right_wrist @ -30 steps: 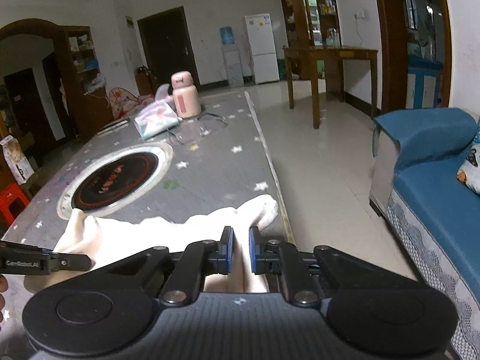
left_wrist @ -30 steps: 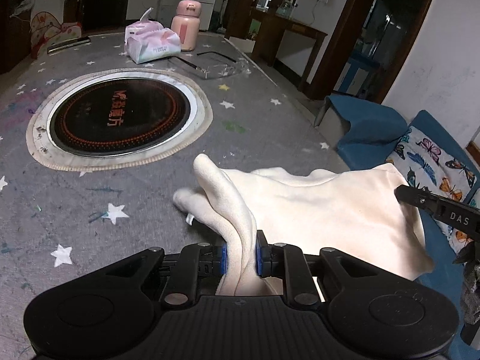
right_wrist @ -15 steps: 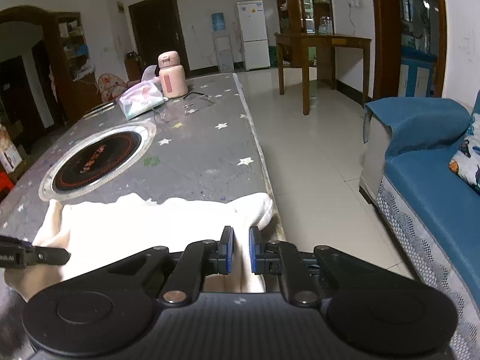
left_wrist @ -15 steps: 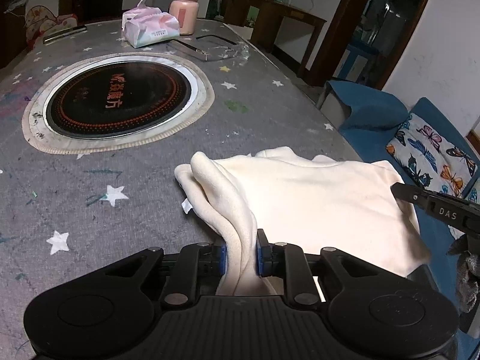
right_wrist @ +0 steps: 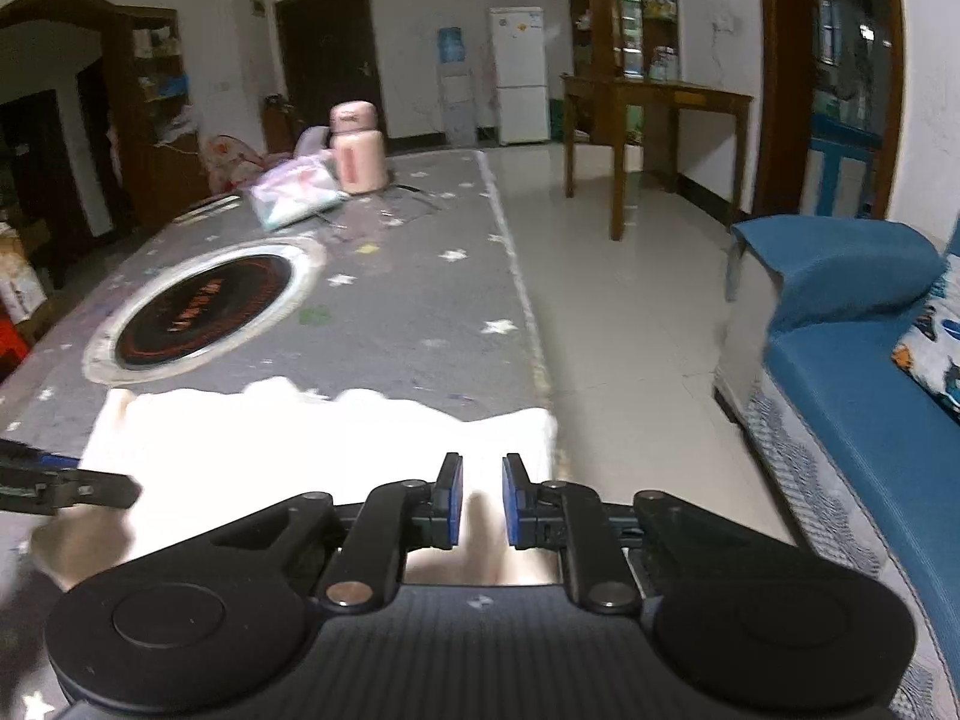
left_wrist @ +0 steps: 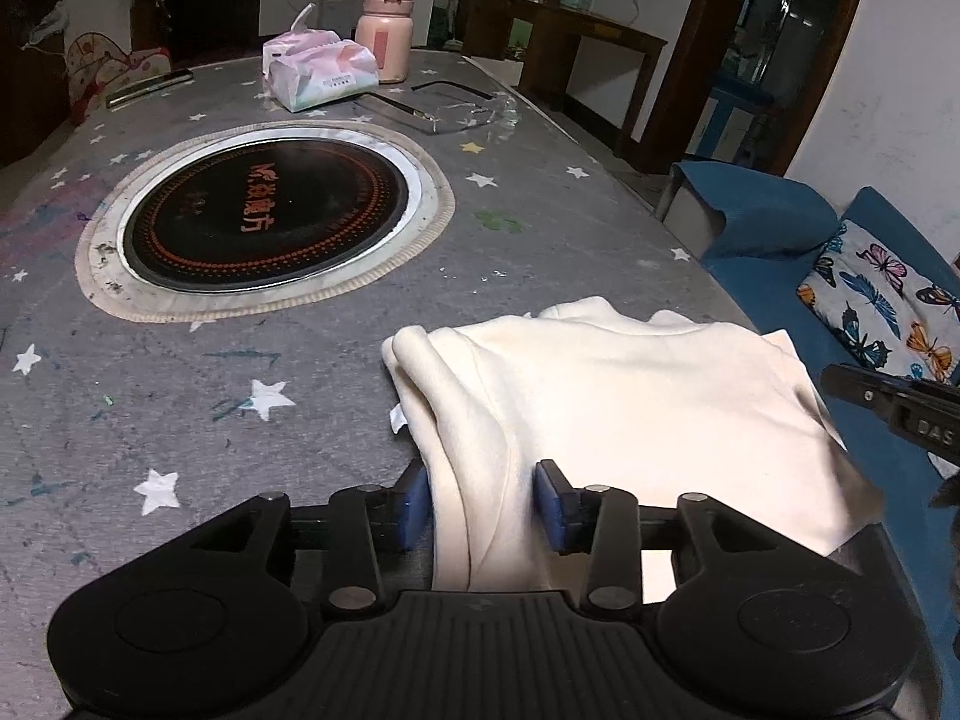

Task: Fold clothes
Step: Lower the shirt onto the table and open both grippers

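Note:
A cream garment (left_wrist: 630, 396) lies folded flat on the near right corner of the grey star-print table (left_wrist: 180, 420), its right edge hanging over the side. My left gripper (left_wrist: 483, 498) is at its bunched left end. The jaws stand apart, with a loose ridge of cloth still between them. In the right wrist view the cream garment (right_wrist: 312, 444) reaches the table edge. There my right gripper (right_wrist: 482, 498) is shut on the right end, with a thin fold of cloth between the blue pads. Each gripper's tip shows at the edge of the other's view.
A round black induction hob (left_wrist: 264, 219) is set into the table beyond the garment. A tissue pack (left_wrist: 324, 75), a pink flask (left_wrist: 384, 30) and a clear plastic piece (left_wrist: 462, 108) stand at the far end. A blue sofa (right_wrist: 870, 420) with a butterfly cushion (left_wrist: 882, 294) is to the right.
Both grippers brought the garment down until it lay flat on the table. The left gripper's jaws have spread apart around the cloth. The right gripper still pinches its end.

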`<state>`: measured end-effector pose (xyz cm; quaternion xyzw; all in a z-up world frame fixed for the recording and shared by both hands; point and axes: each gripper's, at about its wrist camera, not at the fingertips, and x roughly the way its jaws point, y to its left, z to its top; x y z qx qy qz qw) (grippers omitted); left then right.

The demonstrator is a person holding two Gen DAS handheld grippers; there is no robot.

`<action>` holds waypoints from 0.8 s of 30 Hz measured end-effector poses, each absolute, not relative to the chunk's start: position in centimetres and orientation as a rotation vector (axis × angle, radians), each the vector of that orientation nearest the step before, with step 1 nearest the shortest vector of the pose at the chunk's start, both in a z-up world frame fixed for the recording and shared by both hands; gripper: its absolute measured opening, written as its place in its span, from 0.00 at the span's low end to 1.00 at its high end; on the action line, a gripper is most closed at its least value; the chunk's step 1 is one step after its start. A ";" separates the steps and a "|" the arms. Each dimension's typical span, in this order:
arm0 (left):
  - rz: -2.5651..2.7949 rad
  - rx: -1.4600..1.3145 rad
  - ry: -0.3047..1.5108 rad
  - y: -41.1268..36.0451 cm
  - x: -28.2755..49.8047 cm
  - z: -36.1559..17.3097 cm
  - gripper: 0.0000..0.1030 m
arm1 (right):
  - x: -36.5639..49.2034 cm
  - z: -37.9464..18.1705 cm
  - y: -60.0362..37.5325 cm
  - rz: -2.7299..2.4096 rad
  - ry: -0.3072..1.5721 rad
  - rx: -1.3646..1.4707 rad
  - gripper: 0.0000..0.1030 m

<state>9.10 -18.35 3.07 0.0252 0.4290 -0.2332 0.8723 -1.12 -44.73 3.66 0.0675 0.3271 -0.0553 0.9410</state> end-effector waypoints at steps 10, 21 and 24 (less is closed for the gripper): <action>-0.447 0.114 0.859 -18.1 8.5 3.1 0.58 | -2.2 3.7 -41.4 -0.011 0.648 0.115 0.20; -0.420 0.158 0.842 -17.0 7.5 3.1 0.68 | -2.6 2.8 -39.9 -0.026 0.668 0.063 0.30; -0.414 0.164 0.840 -16.6 7.2 3.1 0.68 | -2.3 2.8 -38.8 0.003 0.666 0.046 0.30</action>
